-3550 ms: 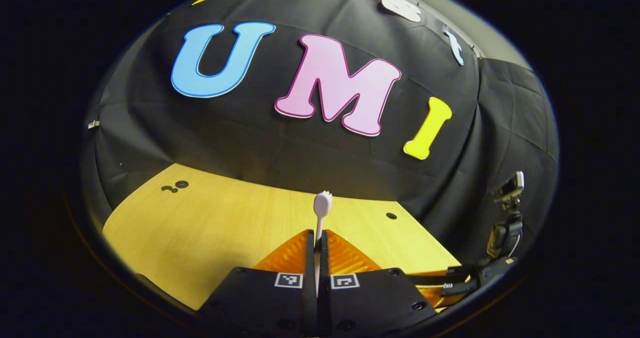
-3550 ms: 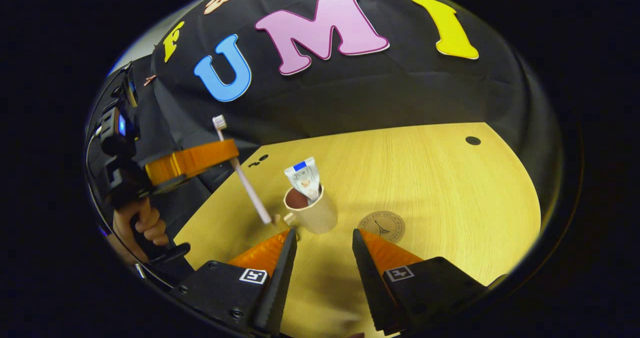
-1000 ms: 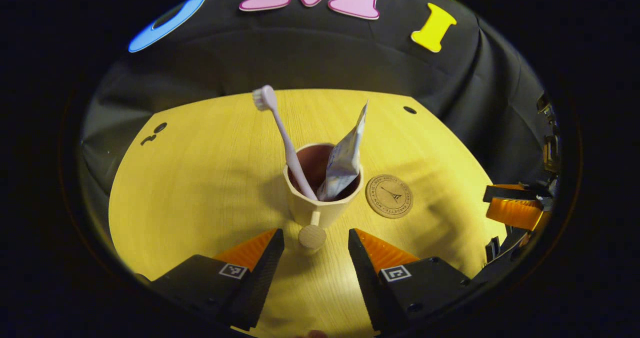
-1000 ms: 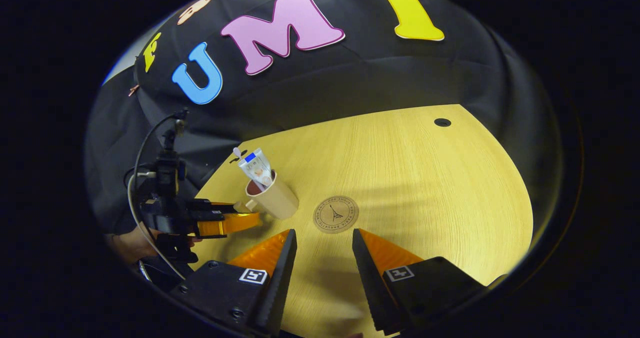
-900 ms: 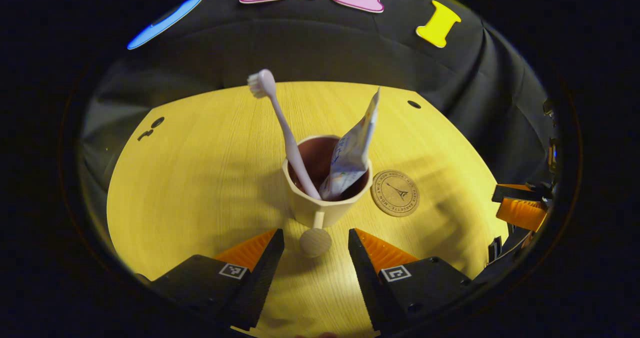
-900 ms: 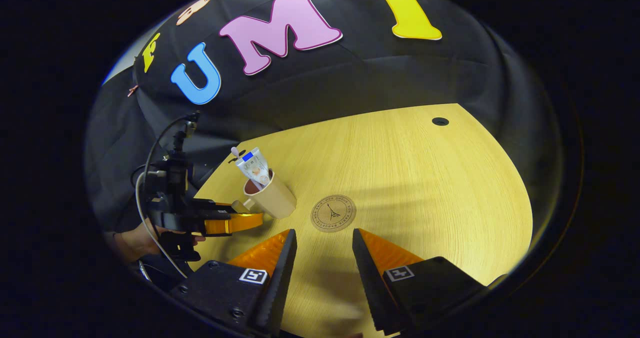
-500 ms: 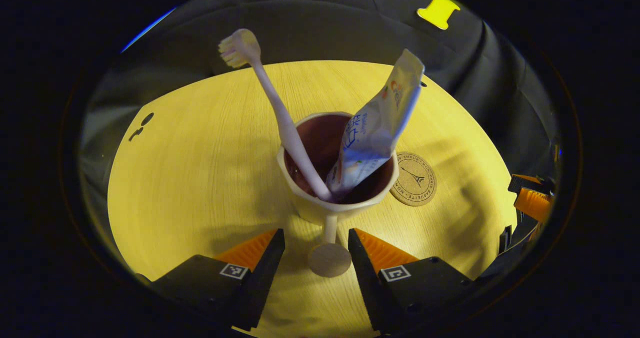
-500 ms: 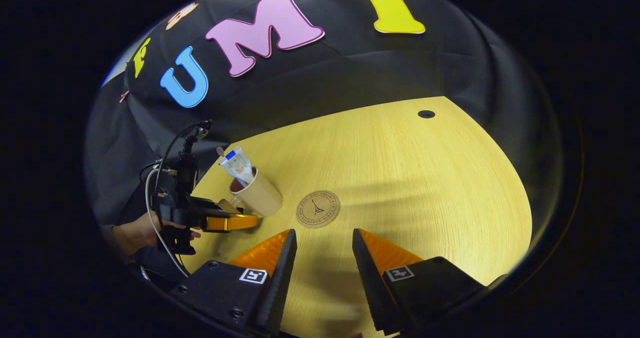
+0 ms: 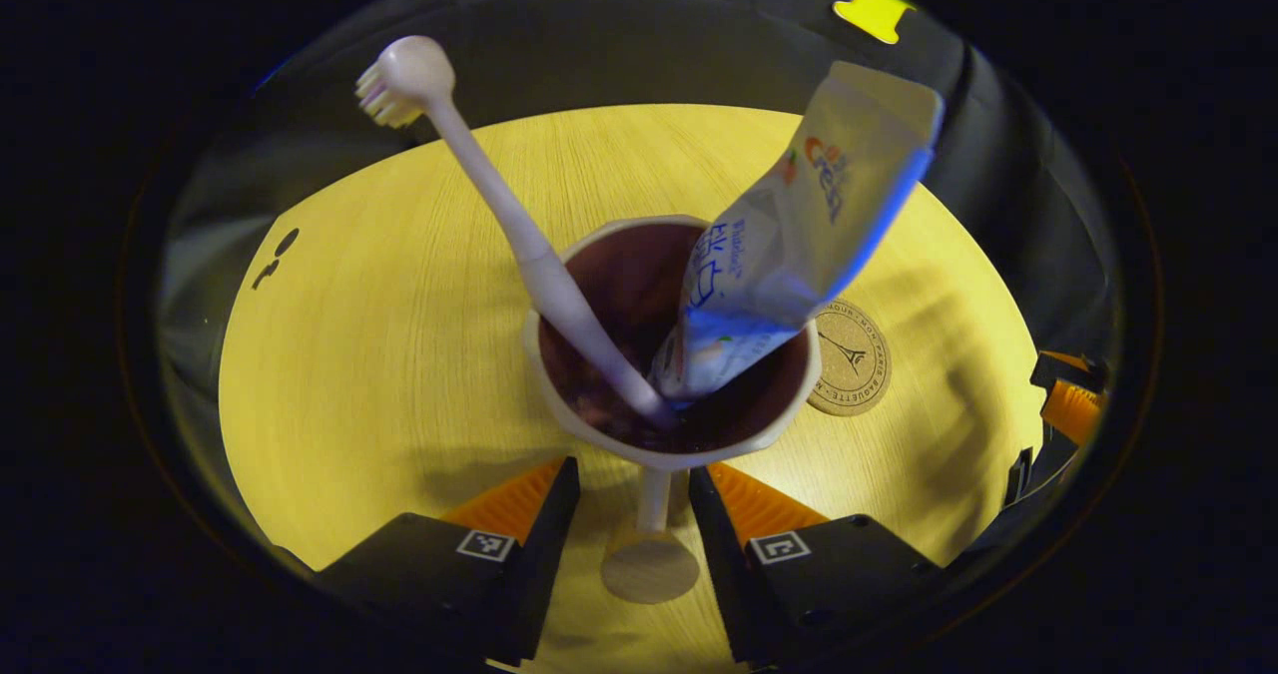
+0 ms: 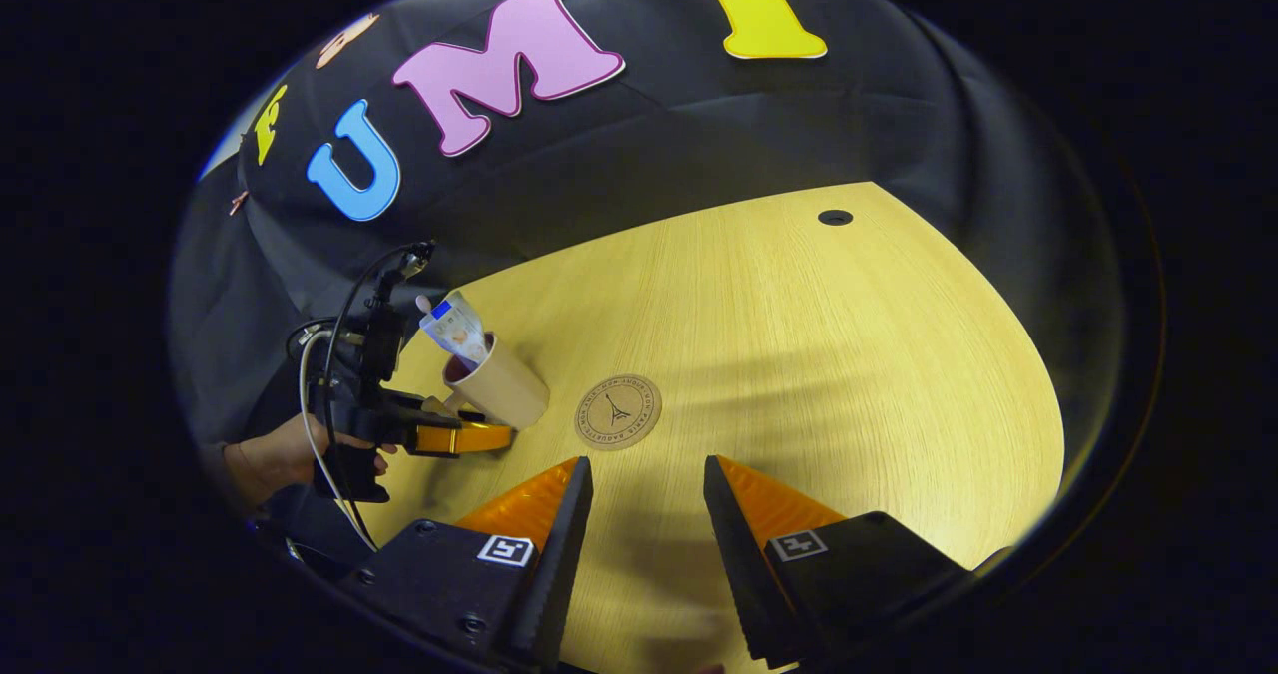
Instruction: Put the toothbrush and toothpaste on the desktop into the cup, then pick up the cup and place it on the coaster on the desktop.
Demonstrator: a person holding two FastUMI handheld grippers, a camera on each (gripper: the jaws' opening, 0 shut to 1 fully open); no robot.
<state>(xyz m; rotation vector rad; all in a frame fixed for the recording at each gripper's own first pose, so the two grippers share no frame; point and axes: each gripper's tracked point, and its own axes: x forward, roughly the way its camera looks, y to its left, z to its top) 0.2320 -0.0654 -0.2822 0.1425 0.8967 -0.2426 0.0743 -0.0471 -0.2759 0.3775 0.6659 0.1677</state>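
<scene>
Straddling the cup's (image 9: 667,432) handle, left hand-held gripper (image 9: 626,489) open; right (image 10: 639,499) open, empty.

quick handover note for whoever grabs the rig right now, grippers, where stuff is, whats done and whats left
Left gripper: open, fingers either side of the cup's knob handle, not clamped yet.
Right gripper: open, holding nothing, hovering over the desktop.
Cup stands on the desktop beside the coaster, not on it.
Done: toothbrush and toothpaste are in the cup.
Left: close on the handle, lift the cup, set it on the coaster.
</scene>
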